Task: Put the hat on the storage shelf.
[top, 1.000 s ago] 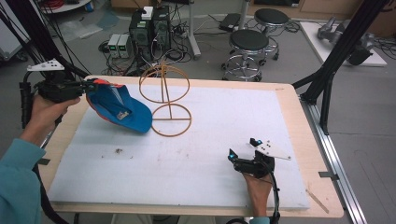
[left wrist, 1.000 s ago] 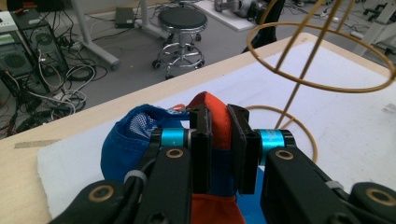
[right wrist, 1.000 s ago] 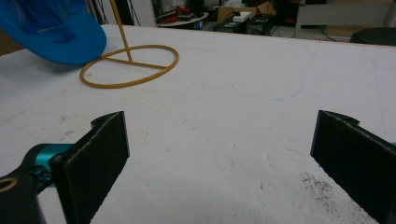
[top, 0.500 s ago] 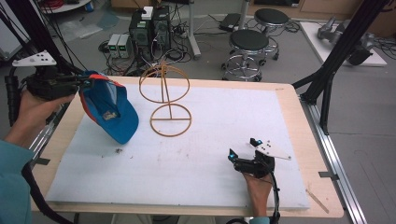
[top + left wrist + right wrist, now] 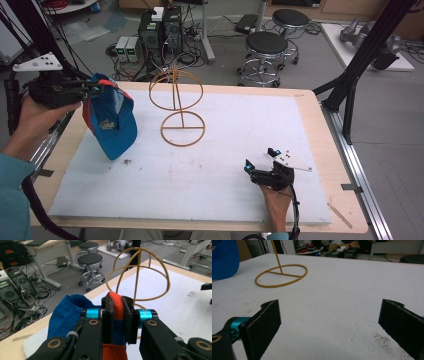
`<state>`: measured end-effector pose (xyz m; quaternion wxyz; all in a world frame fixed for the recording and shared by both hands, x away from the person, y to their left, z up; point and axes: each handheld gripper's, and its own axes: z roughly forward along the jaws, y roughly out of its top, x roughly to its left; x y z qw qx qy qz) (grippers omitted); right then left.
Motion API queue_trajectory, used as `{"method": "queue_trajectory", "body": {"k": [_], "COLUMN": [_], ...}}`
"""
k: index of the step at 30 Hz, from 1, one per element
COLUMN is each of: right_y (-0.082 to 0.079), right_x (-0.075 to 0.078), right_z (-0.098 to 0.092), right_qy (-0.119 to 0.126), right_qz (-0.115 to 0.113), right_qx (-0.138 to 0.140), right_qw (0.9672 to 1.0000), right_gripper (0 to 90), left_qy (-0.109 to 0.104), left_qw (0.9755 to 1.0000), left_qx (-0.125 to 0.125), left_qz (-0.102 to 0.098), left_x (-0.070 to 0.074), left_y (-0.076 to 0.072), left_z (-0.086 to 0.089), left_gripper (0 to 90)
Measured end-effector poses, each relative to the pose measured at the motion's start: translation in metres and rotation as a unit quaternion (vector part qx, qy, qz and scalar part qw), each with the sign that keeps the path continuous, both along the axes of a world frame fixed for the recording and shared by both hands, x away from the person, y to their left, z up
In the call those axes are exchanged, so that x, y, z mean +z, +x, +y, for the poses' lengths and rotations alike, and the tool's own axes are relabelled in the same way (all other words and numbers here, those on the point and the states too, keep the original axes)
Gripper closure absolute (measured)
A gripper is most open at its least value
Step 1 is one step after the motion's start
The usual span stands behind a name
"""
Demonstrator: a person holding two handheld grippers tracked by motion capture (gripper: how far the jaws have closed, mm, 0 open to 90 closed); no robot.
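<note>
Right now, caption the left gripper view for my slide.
Left hand-held gripper clamps a blue cap's orange brim before a wire hat stand.

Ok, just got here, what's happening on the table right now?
A person's left hand-held gripper is shut on the red brim of a blue cap, holding it in the air off the white mat, left of the yellow wire stand. The cap is not yet on the stand. The right hand-held gripper rests open near the mat's front edge, holding nothing.

The cap's (image 5: pixel 111 122) logo is too small to read.
</note>
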<state>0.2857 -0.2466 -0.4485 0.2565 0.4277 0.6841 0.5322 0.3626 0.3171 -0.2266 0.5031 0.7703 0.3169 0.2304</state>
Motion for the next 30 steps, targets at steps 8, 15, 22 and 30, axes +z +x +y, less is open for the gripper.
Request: {"method": "queue_trajectory", "body": {"k": [8, 15, 22, 30], "right_y": [0.0, 0.0, 0.0, 0.0], "right_x": [0.0, 0.0, 0.0, 0.0], "right_z": [0.0, 0.0, 0.0, 0.0], "right_qy": [0.0, 0.0, -0.001, 0.0], "right_qz": [0.0, 0.001, 0.0, 0.0], "right_qx": [-0.001, -0.001, -0.001, -0.001], "right_qw": [1.0, 1.0, 1.0, 1.0], "right_gripper": [3.3, 3.3, 3.3, 3.3], "left_qy": [0.003, 0.004, -0.005, -0.012], "left_qw": [1.0, 1.0, 0.9999, 0.9991], "left_qx": [-0.003, -0.002, -0.014, -0.04], "left_qz": [0.0, -0.001, 0.002, 0.009], "left_x": [0.0, -0.001, -0.007, -0.017], "left_y": [-0.001, 0.0, -0.007, -0.022], "left_z": [-0.006, -0.006, -0.011, -0.027], "left_gripper": [80.1, 80.1, 80.2, 80.2]}}
